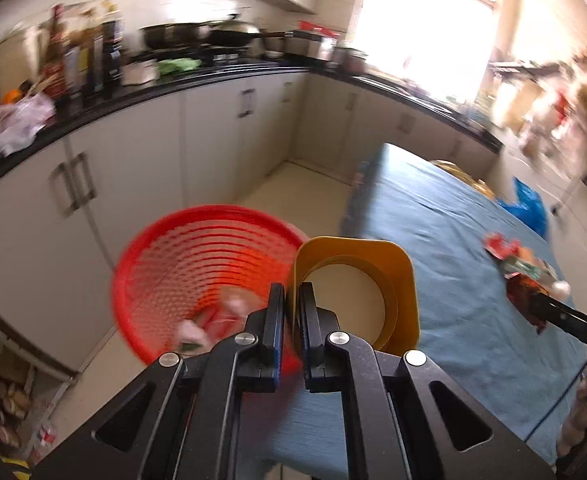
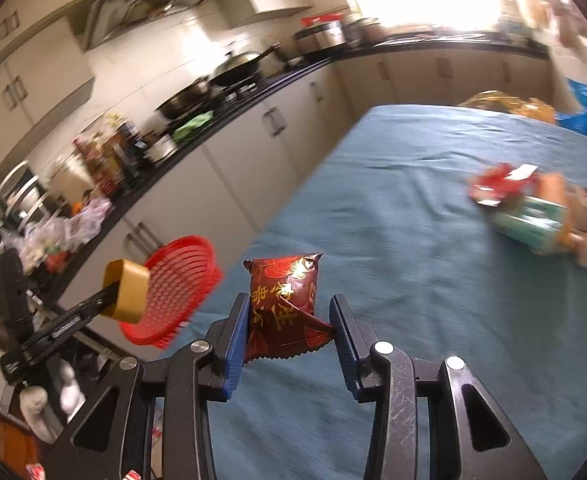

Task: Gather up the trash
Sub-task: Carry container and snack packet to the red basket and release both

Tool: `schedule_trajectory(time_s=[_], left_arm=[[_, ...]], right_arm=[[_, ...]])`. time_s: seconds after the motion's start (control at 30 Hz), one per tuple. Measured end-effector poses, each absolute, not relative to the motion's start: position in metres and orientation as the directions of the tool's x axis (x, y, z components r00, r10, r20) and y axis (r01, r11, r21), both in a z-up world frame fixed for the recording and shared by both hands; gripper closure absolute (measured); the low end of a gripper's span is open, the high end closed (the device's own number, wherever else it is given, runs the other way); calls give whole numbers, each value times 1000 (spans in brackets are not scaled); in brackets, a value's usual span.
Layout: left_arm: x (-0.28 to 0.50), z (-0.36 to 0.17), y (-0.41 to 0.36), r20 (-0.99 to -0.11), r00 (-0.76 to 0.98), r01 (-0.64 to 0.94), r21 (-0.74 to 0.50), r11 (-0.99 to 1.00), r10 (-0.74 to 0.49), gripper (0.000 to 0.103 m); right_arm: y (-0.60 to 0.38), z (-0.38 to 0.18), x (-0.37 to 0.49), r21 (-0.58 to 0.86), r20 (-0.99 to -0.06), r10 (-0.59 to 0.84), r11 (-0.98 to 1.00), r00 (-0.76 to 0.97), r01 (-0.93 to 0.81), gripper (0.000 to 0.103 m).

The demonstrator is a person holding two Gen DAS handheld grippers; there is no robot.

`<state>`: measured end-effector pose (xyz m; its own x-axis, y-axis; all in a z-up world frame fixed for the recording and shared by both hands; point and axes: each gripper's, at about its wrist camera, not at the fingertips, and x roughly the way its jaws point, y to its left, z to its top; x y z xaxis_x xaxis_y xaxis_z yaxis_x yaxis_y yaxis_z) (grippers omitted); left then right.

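Teal cloth over a kitchen table (image 2: 413,260), spread wide beneath both tools, flanked by pale cabinets (image 1: 141,152) under a black countertop (image 1: 213,76) crowded with bottles (image 1: 85,60) and woks (image 1: 221,34). Off the table's left edge, a red mesh wastebasket (image 1: 181,264) on the floor, scraps of wrapper lying at its bottom. Just beside the basket, a yellow open-ended tube (image 1: 373,264) with a rounded-square mouth, its wall pinched between the nearly closed fingers of the left gripper (image 1: 291,296); same tube seen from the right wrist view, held out over the basket's rim. Farther right on the cloth, a loose heap of litter (image 2: 533,212): red wrapper, green-and-white carton, orange pieces, blurred. Nearer, above the cloth, a dark red snack packet (image 2: 283,300) with gold characters, upright and clamped at middling width by the blue-padded right gripper (image 2: 289,320). Beyond the far corner, a blue plastic bag (image 2: 585,116).
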<state>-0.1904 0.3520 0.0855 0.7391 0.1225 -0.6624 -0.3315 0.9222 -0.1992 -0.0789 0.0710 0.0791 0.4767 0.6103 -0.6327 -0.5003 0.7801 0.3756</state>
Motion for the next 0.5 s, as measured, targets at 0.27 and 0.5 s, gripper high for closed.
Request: schedule_trajectory(time_s=[0.27, 0.5], left_arm=[[-182, 68, 411, -686, 695, -438, -168, 883, 214, 96], [-178, 56, 433, -696, 681, -461, -166, 871, 228, 91]], right_arm=[[178, 69, -58, 434, -624, 708, 666, 330, -608, 59], [248, 52, -46, 465, -626, 741, 606, 244, -646, 54]])
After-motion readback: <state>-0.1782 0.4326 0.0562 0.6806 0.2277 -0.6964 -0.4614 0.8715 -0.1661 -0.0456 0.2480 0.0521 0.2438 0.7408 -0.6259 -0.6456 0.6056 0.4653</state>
